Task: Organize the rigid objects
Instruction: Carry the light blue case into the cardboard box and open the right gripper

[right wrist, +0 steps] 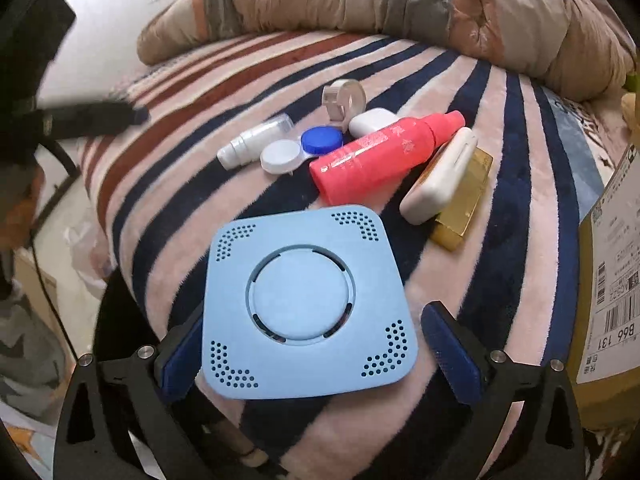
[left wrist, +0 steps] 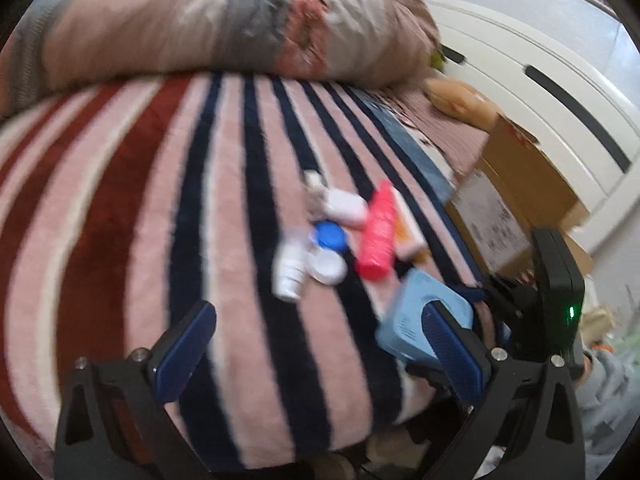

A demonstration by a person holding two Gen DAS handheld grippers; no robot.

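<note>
Right gripper low over the near edge of the bed, jaws spread wide on either side of the light-blue square device; the left finger's pad looks to touch the device's left edge, the right pad stands apart from it, so nothing is clamped. The device lies flat on the striped blanket, round centre panel up, perforated corners visible. Left gripper also over the near bed edge, jaws wide apart and holding nothing; this view is motion-blurred. In it the same blue device sits at 3 o'clock, partly behind the right finger, with the other gripper's black body just beyond. At 12 o'clock from the device, right view, the cluster: pink bottle lying on its side, white case resting on a gold box at 1 o'clock, contact-lens case with 1 blue and 1 white cap, small white bottle at 11 o'clock, white pod case, clear tape dispenser farthest back. Bare blanket lies at 10 o'clock of the cluster, up to the bunched duvet along the far side. A labelled cardboard box stands against the bed edge at 3 o'clock; the bed's left edge drops to the floor at 9 o'clock.
</note>
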